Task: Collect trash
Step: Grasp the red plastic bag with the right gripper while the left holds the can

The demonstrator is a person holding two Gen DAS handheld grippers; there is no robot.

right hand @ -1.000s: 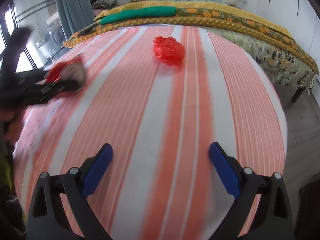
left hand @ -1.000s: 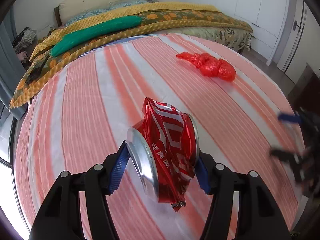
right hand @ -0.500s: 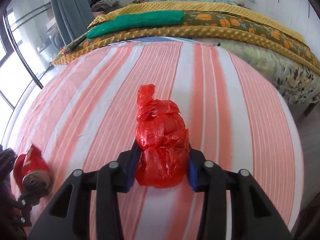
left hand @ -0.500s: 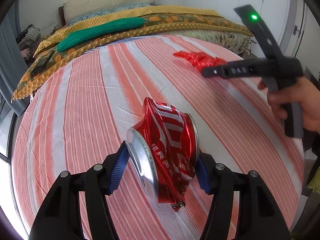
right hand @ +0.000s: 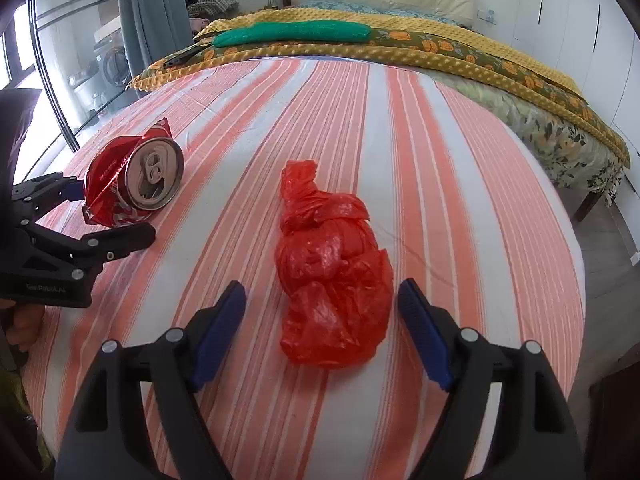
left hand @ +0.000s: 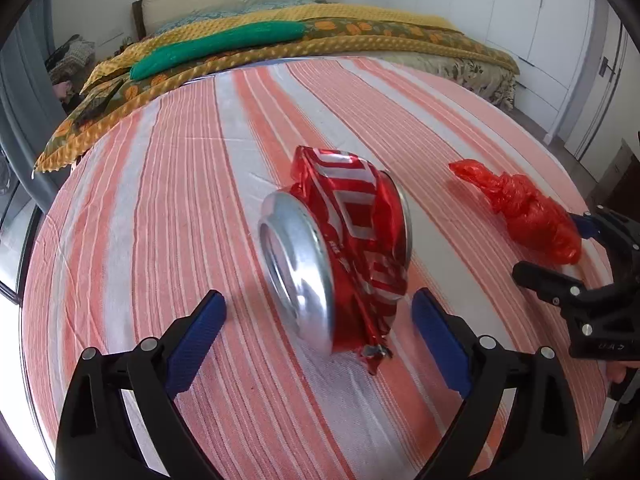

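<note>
Crushed red can (left hand: 340, 248) is lying between my wide left claw (left hand: 318, 338); red bag (right hand: 332, 268) is sitting inside my wide right claw (right hand: 322, 326), both untouched on the striped table (right hand: 460, 184), bed (right hand: 400, 44) lying beyond.

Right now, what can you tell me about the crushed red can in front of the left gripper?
The crushed can is red aluminium with white lettering, flattened and creased along its body, a torn edge low at the near side. It lies on its side on the striped bedsheet. The right wrist view shows its silver top with the pull tab in place and the mouth open. It sits between the left gripper, whose jaws stand open, apart from it.
</note>
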